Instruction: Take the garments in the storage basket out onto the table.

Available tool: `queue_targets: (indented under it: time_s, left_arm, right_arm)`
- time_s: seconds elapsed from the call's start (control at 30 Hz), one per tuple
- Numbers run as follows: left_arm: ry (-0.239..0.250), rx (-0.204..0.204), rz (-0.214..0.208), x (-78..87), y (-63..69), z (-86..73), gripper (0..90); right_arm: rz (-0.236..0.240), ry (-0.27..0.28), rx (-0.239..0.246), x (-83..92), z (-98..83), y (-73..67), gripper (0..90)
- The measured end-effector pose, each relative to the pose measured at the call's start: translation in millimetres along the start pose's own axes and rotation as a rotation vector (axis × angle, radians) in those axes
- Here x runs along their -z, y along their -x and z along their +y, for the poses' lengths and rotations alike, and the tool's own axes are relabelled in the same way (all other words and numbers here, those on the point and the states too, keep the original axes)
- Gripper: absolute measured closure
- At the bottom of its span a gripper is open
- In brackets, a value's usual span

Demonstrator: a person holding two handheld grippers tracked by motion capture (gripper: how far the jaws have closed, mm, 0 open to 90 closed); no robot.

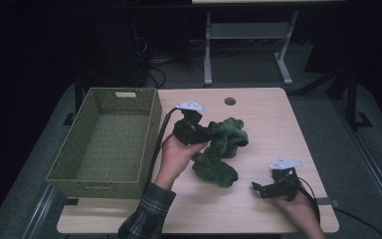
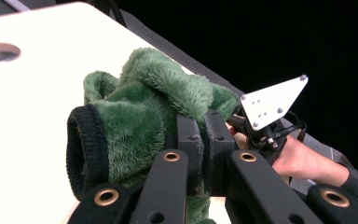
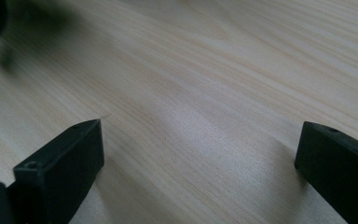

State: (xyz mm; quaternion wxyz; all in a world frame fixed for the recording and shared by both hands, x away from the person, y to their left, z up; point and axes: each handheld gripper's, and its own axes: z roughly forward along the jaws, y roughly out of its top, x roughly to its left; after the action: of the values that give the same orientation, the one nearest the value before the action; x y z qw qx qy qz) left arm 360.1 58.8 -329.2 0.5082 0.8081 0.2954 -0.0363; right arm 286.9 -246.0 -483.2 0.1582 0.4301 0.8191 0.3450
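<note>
At the centre of the high view, the left tool (image 1: 199, 133) is clamped on the green fleece garment (image 1: 222, 149) lying mid-bench (image 1: 268, 119). The right tool (image 1: 263, 188), lower right, has jaws apart over bare wood.

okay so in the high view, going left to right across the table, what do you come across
Basket → left gripper, shut on the green garment → right gripper, jaws open over bare table.
</note>
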Motion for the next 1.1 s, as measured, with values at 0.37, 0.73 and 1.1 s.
queue_targets:
  time_s: [0.37, 0.73, 1.1]
  left_arm:
    - [-0.076, 0.042, -0.025, -50.6, -16.1, -31.2, 87.0]
    - [-0.144, 0.094, -0.003, -87.2, -40.8, -64.8, 86.0]
    - [-0.160, 0.030, 0.011, -79.9, -31.0, -63.5, 54.4]
  right_arm:
    - [-0.001, -0.002, 0.003, -0.3, 0.4, 0.6, 0.9]
    - [0.000, -0.001, 0.004, -0.4, 0.4, 0.7, 0.9]
    - [0.000, -0.001, 0.005, -0.4, 0.4, 0.8, 0.9]
